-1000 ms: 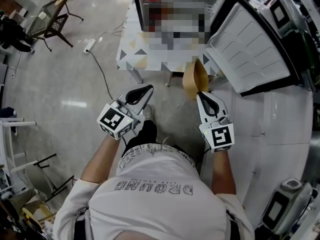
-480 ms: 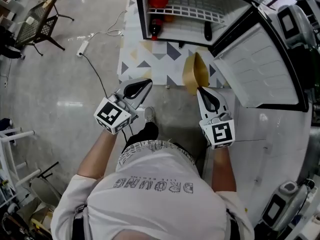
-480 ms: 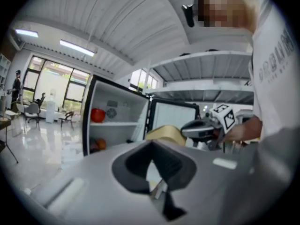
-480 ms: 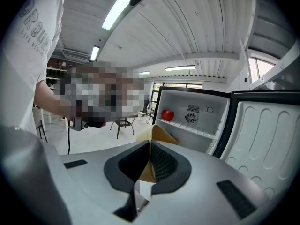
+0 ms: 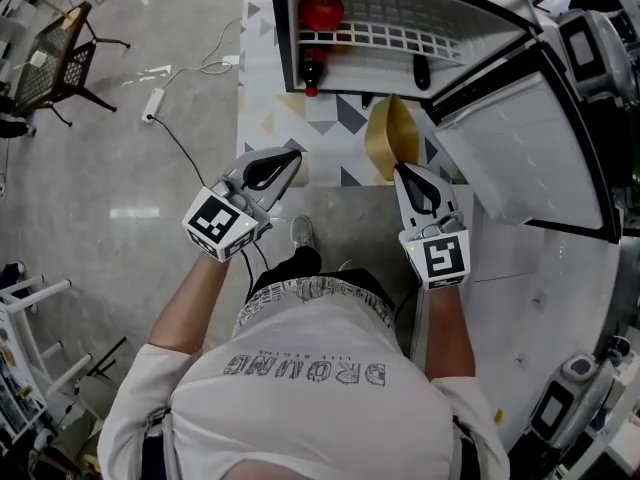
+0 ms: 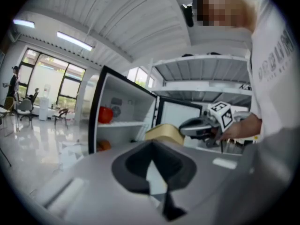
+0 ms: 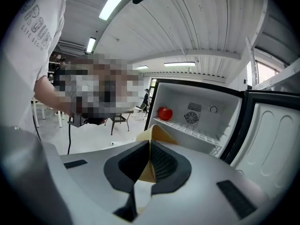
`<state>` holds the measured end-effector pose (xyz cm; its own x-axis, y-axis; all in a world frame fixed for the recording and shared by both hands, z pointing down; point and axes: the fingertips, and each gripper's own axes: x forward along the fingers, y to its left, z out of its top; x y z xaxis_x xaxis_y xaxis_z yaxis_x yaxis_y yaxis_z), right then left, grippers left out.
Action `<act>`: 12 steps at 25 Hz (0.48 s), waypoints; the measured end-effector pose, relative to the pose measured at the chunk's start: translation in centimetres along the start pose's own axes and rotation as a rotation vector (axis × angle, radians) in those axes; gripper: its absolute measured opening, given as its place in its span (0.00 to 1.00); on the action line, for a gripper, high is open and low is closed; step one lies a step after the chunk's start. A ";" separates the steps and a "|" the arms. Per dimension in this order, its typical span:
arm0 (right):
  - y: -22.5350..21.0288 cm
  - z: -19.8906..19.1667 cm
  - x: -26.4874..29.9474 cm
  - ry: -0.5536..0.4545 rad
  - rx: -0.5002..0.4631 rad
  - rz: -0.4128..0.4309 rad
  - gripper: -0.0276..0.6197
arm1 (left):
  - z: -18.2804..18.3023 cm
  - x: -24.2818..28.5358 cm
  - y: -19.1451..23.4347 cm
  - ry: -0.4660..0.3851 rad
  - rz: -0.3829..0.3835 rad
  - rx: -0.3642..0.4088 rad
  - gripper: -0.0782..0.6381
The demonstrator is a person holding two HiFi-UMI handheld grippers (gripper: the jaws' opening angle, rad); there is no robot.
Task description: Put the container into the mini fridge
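Mini fridge (image 5: 400,8): stands on the bench with its interior open towards me; a white wire shelf (image 5: 390,36) crosses it.
Fridge door (image 5: 520,138): swung wide to my right, its white inner lining facing up in the head view.
Bench (image 5: 290,118): patterned with grey, white and yellow triangles; its near edge lies just ahead of my two grippers.
Container (image 5: 388,143): tan, tipped on its side, held in the air over the near edge of the bench; it is in front of the fridge opening and not yet inside.
Right gripper (image 5: 405,173): my jaws are clamped on the container's rim, which runs up between the pads in the right gripper view.
Left gripper (image 5: 290,158): my jaws are pressed together with nothing between them; it hangs beside the container without touching it.
Red round fruit (image 5: 322,10): rests on the wire shelf at the left.
Dark bottle (image 5: 312,68): lies below the shelf, at the left.
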<state>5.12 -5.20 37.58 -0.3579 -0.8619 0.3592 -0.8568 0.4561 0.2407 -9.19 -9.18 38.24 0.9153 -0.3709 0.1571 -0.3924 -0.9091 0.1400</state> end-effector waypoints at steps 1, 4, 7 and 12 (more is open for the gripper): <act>-0.2 -0.1 0.6 0.005 -0.005 -0.001 0.06 | -0.1 0.1 0.4 0.001 -0.001 -0.002 0.12; -1.0 -0.3 2.3 0.020 -0.022 0.000 0.06 | -0.3 0.6 1.6 0.010 0.000 -0.006 0.12; -1.9 -0.8 3.8 0.037 -0.042 0.006 0.06 | -0.6 1.1 2.4 0.027 0.006 -0.015 0.12; -3.9 -2.0 6.6 0.051 -0.082 0.011 0.06 | -1.2 2.5 3.5 0.045 0.015 -0.019 0.12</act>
<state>6.89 -12.22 40.78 -0.3464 -0.8453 0.4069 -0.8190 0.4840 0.3082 -8.34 -13.06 40.25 0.9045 -0.3750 0.2031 -0.4079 -0.8997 0.1556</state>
